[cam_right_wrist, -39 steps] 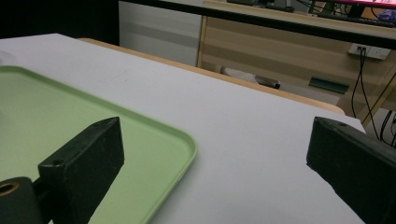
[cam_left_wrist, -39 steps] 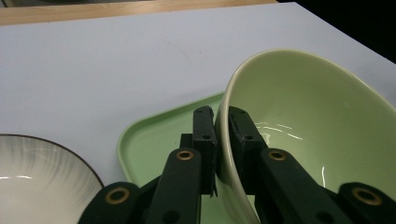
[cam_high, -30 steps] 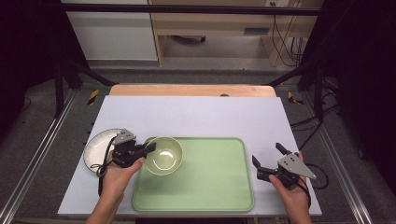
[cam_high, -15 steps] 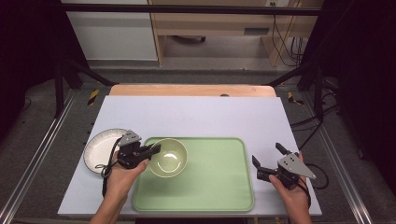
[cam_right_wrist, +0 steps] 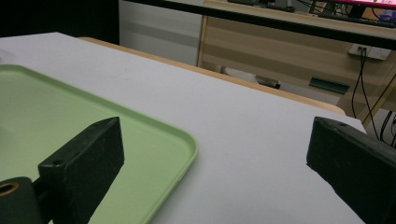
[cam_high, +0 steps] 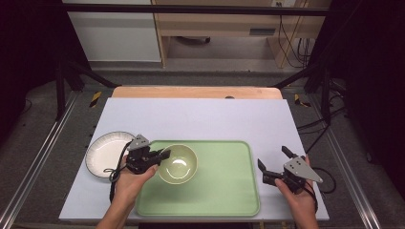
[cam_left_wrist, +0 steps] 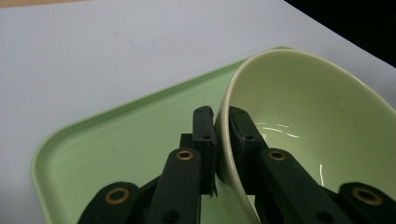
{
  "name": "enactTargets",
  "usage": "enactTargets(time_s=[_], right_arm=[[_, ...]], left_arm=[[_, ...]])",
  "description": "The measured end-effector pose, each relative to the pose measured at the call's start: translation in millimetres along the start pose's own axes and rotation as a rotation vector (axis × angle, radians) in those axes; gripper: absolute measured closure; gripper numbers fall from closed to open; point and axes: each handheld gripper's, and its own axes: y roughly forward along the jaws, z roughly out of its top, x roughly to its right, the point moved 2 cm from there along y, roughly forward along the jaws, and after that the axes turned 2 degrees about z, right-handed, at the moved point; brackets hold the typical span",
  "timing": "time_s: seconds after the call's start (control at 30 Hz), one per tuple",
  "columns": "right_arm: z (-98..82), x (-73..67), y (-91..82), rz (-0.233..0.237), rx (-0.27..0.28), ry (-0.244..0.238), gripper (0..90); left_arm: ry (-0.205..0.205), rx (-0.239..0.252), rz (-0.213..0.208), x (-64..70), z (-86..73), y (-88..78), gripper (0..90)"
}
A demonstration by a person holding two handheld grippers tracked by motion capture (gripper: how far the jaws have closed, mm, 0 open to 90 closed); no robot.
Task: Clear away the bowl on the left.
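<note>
Left tool [cam_high: 160, 156] clamped on bowl [cam_high: 177, 163] rim, one jaw inside, one outside: thin wall, only grippable edge. Bowl over left part of tray [cam_high: 224, 191], tilted; seated or not, cannot tell. Plate [cam_high: 102, 151] left on worktop [cam_high: 200, 117]. Right tool [cam_high: 272, 164] spread wide, empty, parked beside tray.

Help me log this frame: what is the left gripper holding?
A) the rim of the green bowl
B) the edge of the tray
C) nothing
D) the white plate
A: the left gripper has its jaws closed on the rim of the green bowl, one inside, one outside.
</note>
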Motion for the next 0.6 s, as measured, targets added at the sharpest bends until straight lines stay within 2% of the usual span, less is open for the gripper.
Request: enactTargets(time_s=[0.43, 0.6], right_arm=[[1.6, -1.6, -1.1, 0.004, 0.008, 0.004, 4.4], [2.6, -2.4, -1.6, 0.005, 0.013, 0.006, 4.3]], left_arm=[[0.025, -0.026, -0.029, 17.8, 0.7, 10.2, 82.3], [0.007, -0.025, -0.047, 20.7, 4.2, 17.1, 82.3]])
